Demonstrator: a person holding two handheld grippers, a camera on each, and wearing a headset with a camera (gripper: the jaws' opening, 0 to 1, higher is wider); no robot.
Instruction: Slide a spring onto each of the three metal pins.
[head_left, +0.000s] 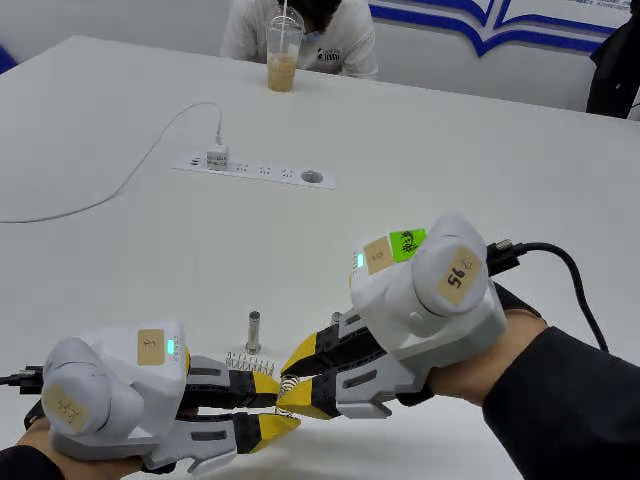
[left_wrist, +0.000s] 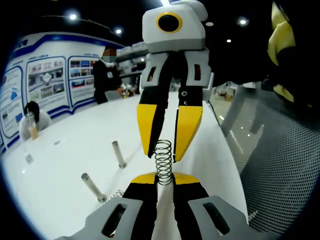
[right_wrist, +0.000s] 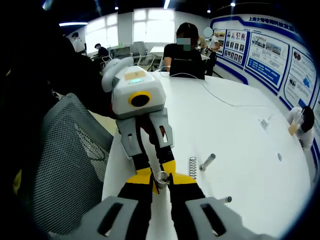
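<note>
A small coil spring (head_left: 288, 385) hangs just above the table between the two grippers, which point at each other. My right gripper (head_left: 290, 383) is shut on it, its yellow fingertips pinching the spring (right_wrist: 161, 177) (left_wrist: 163, 159). My left gripper (head_left: 272, 405) faces it with its jaws apart, and the spring's near end sits at its fingertips (left_wrist: 145, 179). Two metal pins (left_wrist: 118, 154) (left_wrist: 92, 186) stand upright on the white table, one of them (head_left: 253, 332) just behind the grippers. A second spring (head_left: 250, 362) (right_wrist: 193, 166) lies on the table beside a pin (right_wrist: 207, 162).
A white power strip (head_left: 250, 168) with a cable lies mid-table. A person sits at the far edge behind a plastic cup with a drink (head_left: 283, 58). A mesh office chair (right_wrist: 70, 165) stands close to the table's near edge.
</note>
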